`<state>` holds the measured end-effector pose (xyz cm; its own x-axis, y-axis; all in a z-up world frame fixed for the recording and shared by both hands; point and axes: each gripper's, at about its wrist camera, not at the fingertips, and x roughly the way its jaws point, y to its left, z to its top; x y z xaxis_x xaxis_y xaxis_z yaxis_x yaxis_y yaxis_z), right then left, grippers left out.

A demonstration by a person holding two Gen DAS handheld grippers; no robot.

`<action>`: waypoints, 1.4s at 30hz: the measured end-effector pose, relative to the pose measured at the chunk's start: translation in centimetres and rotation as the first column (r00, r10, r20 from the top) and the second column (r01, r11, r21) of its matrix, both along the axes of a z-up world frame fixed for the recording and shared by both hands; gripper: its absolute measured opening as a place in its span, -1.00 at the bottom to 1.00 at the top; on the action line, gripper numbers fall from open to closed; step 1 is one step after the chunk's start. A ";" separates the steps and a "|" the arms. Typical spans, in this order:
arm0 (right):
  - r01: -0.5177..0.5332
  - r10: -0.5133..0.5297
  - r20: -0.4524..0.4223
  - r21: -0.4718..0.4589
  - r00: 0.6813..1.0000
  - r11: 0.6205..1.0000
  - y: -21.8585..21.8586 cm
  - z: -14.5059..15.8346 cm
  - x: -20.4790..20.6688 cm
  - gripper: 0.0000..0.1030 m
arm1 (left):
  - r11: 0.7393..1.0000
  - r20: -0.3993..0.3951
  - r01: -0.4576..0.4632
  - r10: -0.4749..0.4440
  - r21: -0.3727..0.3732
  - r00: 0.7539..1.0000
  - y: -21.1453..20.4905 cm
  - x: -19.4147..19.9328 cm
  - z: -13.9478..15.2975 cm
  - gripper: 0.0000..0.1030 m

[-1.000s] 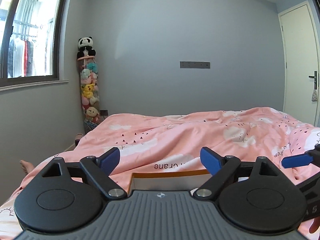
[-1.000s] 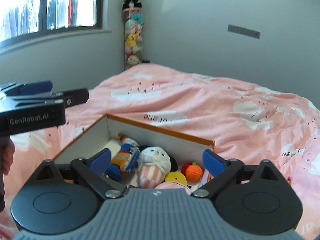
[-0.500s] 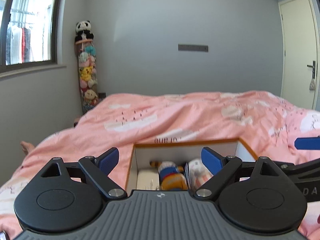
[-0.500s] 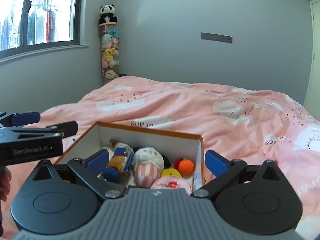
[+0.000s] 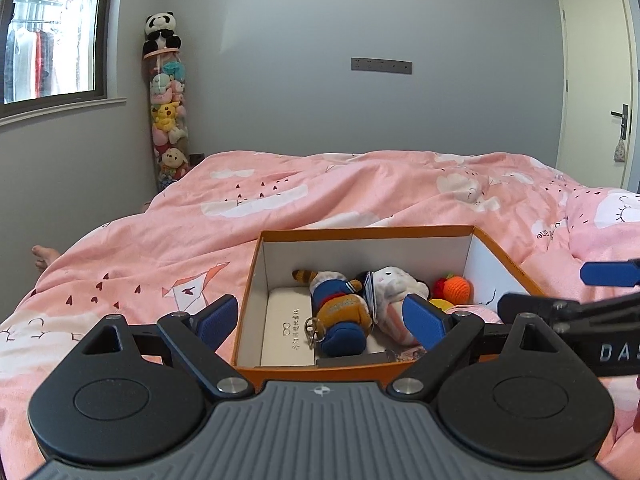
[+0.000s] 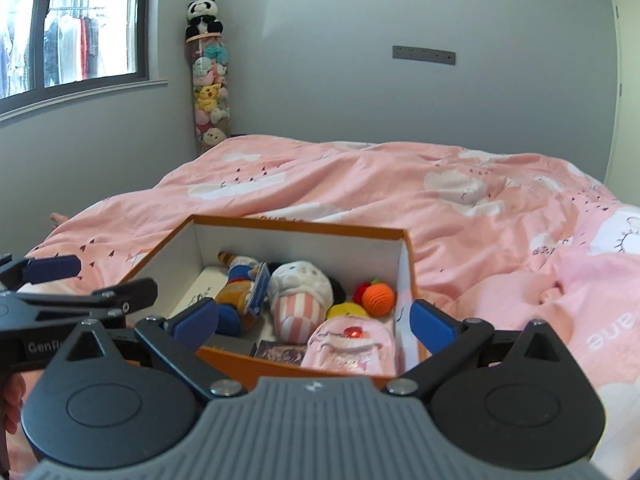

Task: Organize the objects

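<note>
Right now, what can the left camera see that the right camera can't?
Only the left view shows the white door with its handle, the white case lying flat in the box, and the keyring on the duck toy.

Only the right view shows the pink backpack with a red dot, in the box's near corner.

Both show the orange box on the pink bed, the duck toy, the striped plush, the orange ball, the panda atop the toy tube, and the window. Both jaws stand open and empty.
</note>
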<state>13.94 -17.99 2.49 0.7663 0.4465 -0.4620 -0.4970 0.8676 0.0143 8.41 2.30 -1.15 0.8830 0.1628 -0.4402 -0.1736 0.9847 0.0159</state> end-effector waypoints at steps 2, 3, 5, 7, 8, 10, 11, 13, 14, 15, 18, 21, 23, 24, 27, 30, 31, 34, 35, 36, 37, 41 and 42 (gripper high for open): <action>-0.008 0.008 -0.008 -0.007 1.000 1.000 0.1 -0.3 -0.1 0.98 | 1.000 -0.003 -0.003 0.003 -0.006 1.000 0.1 -0.1 -0.1 1.00; -0.013 0.013 -0.011 -0.008 1.000 1.000 0.2 -0.5 -0.1 0.97 | 1.000 -0.006 -0.001 0.001 -0.009 1.000 0.1 -0.1 -0.1 1.00; -0.023 0.023 -0.017 -0.010 1.000 1.000 0.2 -0.7 -0.2 0.97 | 1.000 -0.012 -0.001 0.001 -0.012 1.000 0.1 -0.1 -0.2 1.00; -0.024 0.024 -0.015 -0.011 1.000 1.000 0.2 -0.7 -0.4 0.97 | 1.000 -0.017 0.001 -0.001 -0.012 1.000 0.0 -0.2 -0.3 1.00; -0.023 0.023 -0.014 -0.010 1.000 1.000 0.1 -0.7 -0.5 0.98 | 1.000 -0.020 0.003 -0.003 -0.012 1.000 -0.1 -0.2 -0.4 1.00; -0.020 0.020 -0.014 -0.008 1.000 1.000 -0.1 -0.7 -0.6 0.97 | 1.000 -0.023 0.009 -0.009 -0.011 1.000 -0.2 -0.2 -0.4 1.00; -0.017 0.017 -0.015 -0.006 1.000 1.000 -0.2 -0.7 -0.6 0.98 | 1.000 -0.023 0.010 -0.010 -0.010 1.000 -0.3 -0.2 -0.4 1.00; -0.014 0.014 -0.020 -0.001 1.000 1.000 -0.3 -0.8 -0.6 0.97 | 1.000 -0.024 0.014 -0.014 -0.010 1.000 -0.4 -0.3 -0.4 1.00; -0.012 0.012 -0.023 0.001 1.000 1.000 -0.4 -0.8 -0.6 0.98 | 1.000 -0.027 0.016 -0.016 -0.012 1.000 -0.4 -0.3 -0.4 1.00; -0.010 0.010 -0.025 0.003 1.000 1.000 -0.5 -0.8 -0.6 0.98 | 1.000 -0.031 0.016 -0.017 -0.015 0.999 -0.4 -0.2 -0.5 1.00; -0.009 0.009 -0.027 0.001 1.000 1.000 -0.6 -1.0 -0.8 0.98 | 0.999 -0.050 0.016 -0.017 -0.032 0.999 -0.4 -0.2 -0.6 1.00; -0.013 0.013 -0.025 -0.005 1.000 1.000 -0.5 -1.0 -0.8 0.97 | 0.999 -0.066 0.015 -0.018 -0.046 0.998 -0.3 -0.1 -0.7 1.00; -0.013 0.013 -0.025 -0.005 1.000 1.000 -0.6 -1.0 -0.8 0.98 | 0.999 -0.072 0.014 -0.018 -0.047 0.997 -0.3 -0.1 -0.8 1.00; -0.012 0.012 -0.025 -0.004 1.000 1.000 -0.6 -1.0 -0.8 0.98 | 0.999 -0.074 0.014 -0.017 -0.046 0.997 -0.3 -0.1 -0.8 1.00; -0.004 0.004 -0.027 0.003 1.000 1.000 -0.8 -1.1 -0.9 0.97 | 0.999 -0.080 0.010 -0.014 -0.047 0.997 -0.4 -0.1 -0.8 1.00; 0.013 -0.012 -0.029 0.014 1.000 1.000 -1.1 -1.0 -0.8 0.98 | 0.999 -0.085 0.007 -0.011 -0.046 0.996 -0.4 0.0 -0.9 1.00; 0.018 -0.017 -0.031 0.017 0.999 1.000 -1.2 -1.0 -0.7 0.98 | 0.999 -0.086 0.007 -0.011 -0.045 0.996 -0.5 0.0 -0.9 1.00; 0.032 -0.032 -0.040 0.019 0.999 0.999 -1.4 -1.1 -0.6 0.98 | 0.999 -0.087 0.010 -0.014 -0.047 0.996 -0.5 0.0 -0.9 1.00; 0.035 -0.035 -0.044 0.018 0.998 0.999 -1.4 -1.2 -0.5 0.98 | 0.999 -0.087 0.010 -0.014 -0.047 0.996 -0.5 0.0 -0.9 1.00; 0.037 -0.036 -0.048 0.017 0.998 0.999 -1.5 -1.2 -0.4 0.98 | 0.999 -0.088 0.010 -0.014 -0.046 0.996 -0.5 0.0 -0.9 1.00; 0.039 -0.038 -0.052 0.016 0.998 0.999 -1.5 -1.3 -0.3 0.98 | 0.999 -0.088 0.009 -0.013 -0.046 0.996 -0.5 0.0 -0.9 1.00; 0.038 -0.037 -0.061 0.013 0.997 0.999 -1.4 -1.5 -0.3 0.98 | 0.999 -0.091 0.005 -0.010 -0.049 0.996 -0.5 -0.1 -0.9 1.00; 0.037 -0.036 -0.062 0.011 0.997 0.999 -1.4 -1.5 -0.3 0.98 | 0.999 -0.092 0.005 -0.009 -0.049 0.996 -0.5 -0.1 -0.9 1.00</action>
